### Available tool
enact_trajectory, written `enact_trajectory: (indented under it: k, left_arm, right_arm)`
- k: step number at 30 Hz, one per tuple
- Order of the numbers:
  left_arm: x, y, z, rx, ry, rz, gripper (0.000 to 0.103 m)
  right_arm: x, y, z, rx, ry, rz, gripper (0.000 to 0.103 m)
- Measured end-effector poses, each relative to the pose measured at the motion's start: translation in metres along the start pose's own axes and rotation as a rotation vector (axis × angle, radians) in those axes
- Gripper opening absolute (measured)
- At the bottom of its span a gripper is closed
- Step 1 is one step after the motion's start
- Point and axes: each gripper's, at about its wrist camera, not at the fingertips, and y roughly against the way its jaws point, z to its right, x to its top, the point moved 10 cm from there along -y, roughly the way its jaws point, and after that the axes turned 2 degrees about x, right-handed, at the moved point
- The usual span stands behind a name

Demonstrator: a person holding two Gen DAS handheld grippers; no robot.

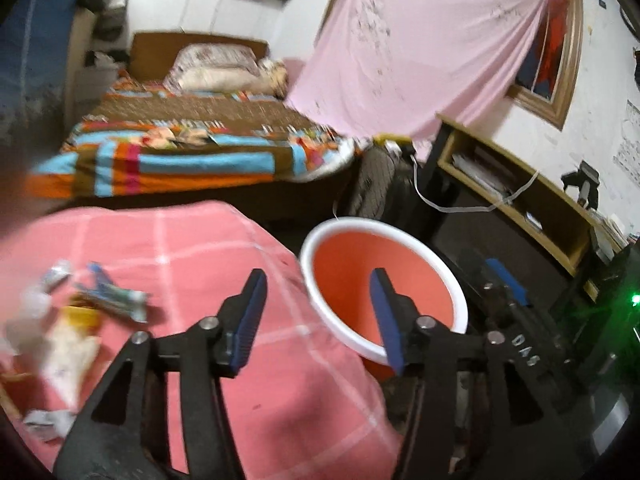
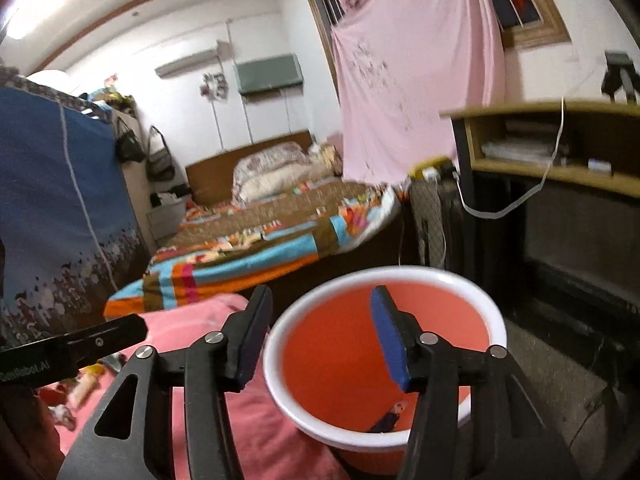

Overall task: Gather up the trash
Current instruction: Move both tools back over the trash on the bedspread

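Several pieces of trash lie on a pink checked cloth (image 1: 224, 248): a squeezed tube wrapper (image 1: 116, 300), a yellow-capped white tube (image 1: 70, 354) and a crumpled scrap (image 1: 46, 424), all at the left. An orange bucket with a white rim (image 1: 384, 280) stands right of the cloth; it also shows in the right wrist view (image 2: 384, 352), with a small dark wrapper (image 2: 388, 420) at its bottom. My left gripper (image 1: 318, 280) is open and empty over the cloth's right edge. My right gripper (image 2: 320, 300) is open and empty over the bucket's left rim.
A bed with a striped blanket (image 1: 180, 152) lies behind the cloth. A wooden desk (image 1: 516, 184) with a dangling white cable stands at the right. A pink sheet (image 1: 412, 52) hangs over the window. A blue wardrobe (image 2: 60, 208) stands left.
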Motion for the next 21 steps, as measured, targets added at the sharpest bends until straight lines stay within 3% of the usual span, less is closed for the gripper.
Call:
enact_trajectory:
  k: [1, 3, 7, 9, 21]
  left_arm:
    - [0.003, 0.012, -0.006, 0.017, 0.003, 0.033, 0.081]
    - [0.008, 0.029, -0.014, 0.041, 0.006, 0.079, 0.082]
    - [0.015, 0.074, -0.036, 0.133, -0.005, 0.224, 0.091]
    - [0.016, 0.094, -0.045, 0.175, -0.007, 0.297, 0.092]
    - [0.002, 0.191, -0.101, 0.322, -0.014, 0.486, 0.092]
  right_arm:
    - [0.003, 0.004, -0.004, 0.005, 0.003, 0.012, 0.059]
    - [0.012, 0.017, -0.015, 0.018, 0.008, 0.054, 0.079]
    - [0.022, 0.036, -0.038, 0.043, 0.023, 0.097, 0.088]
    - [0.025, 0.047, -0.051, 0.059, 0.040, 0.125, 0.103]
    - [0.018, 0.113, -0.130, 0.198, 0.107, 0.299, 0.103]
